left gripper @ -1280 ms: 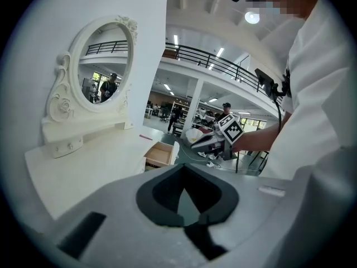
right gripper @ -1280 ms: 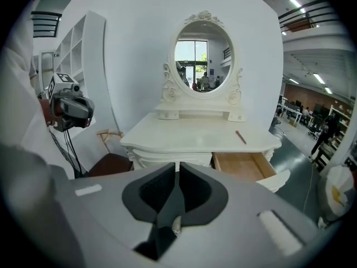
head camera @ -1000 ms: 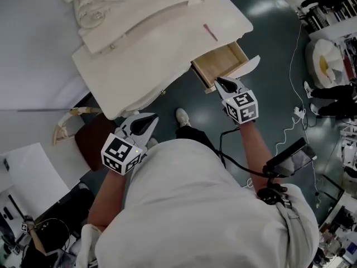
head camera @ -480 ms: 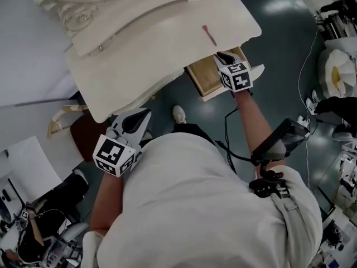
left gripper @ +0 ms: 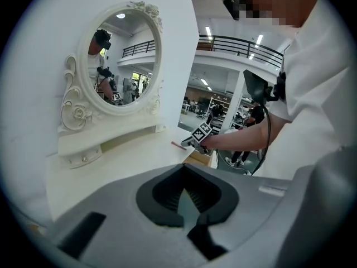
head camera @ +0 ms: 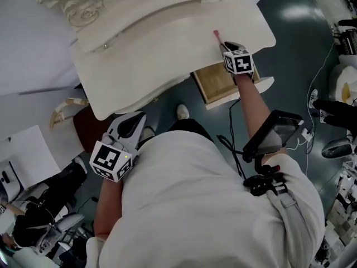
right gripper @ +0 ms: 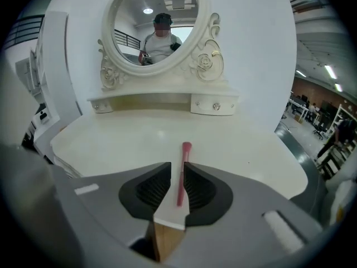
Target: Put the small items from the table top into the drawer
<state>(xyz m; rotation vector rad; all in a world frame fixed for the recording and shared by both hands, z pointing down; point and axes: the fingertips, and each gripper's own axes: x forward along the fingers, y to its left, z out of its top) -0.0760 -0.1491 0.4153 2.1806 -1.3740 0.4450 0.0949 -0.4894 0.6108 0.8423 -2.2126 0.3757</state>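
Right gripper (right gripper: 177, 164), jaws just opened, straddles the pink stick (right gripper: 182, 175) just past the drawer (head camera: 215, 82); best lower squarely, then pinch (left gripper (left gripper: 182, 165) clenched, empty).

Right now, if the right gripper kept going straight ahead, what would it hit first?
Likely the slim pink stick lying on the white tabletop; it lies between the right gripper's jaws, which have just been opening.

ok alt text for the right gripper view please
A thin pink stick lies on the white table top between the open jaws of the right gripper, which have just been opening. An oval mirror in a carved white frame stands behind.
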